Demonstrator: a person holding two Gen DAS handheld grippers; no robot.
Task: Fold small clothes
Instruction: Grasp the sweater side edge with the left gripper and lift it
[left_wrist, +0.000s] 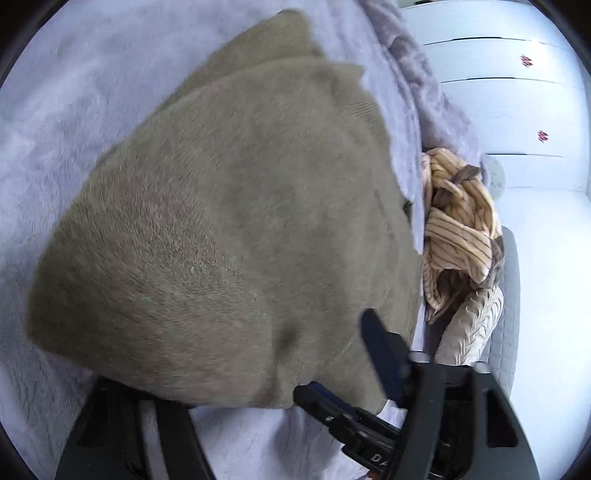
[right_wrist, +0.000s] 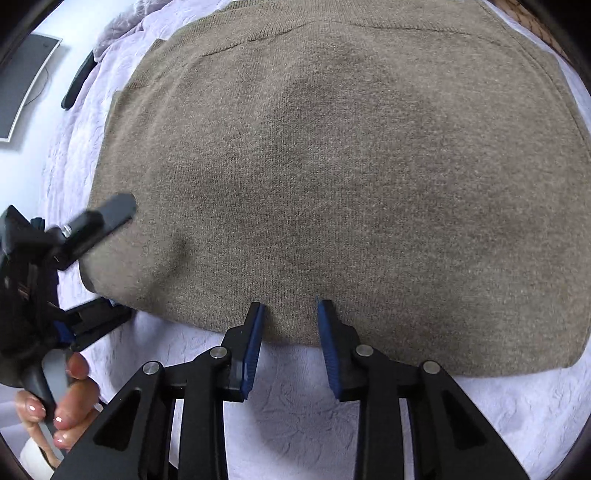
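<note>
A folded olive-brown knit garment lies flat on the pale lilac bedspread; it also fills the left wrist view. My right gripper is open, its blue-padded fingertips resting at the garment's near edge, holding nothing. My left gripper is at the garment's left corner, jaws apart with one finger above the cloth and one below at the edge. In the left wrist view the right gripper's fingers show at the garment's lower right edge.
A striped cream and brown garment and a cream textured cloth lie heaped beside the bed edge. White drawers stand beyond. A dark flat object lies on the bedspread at far left.
</note>
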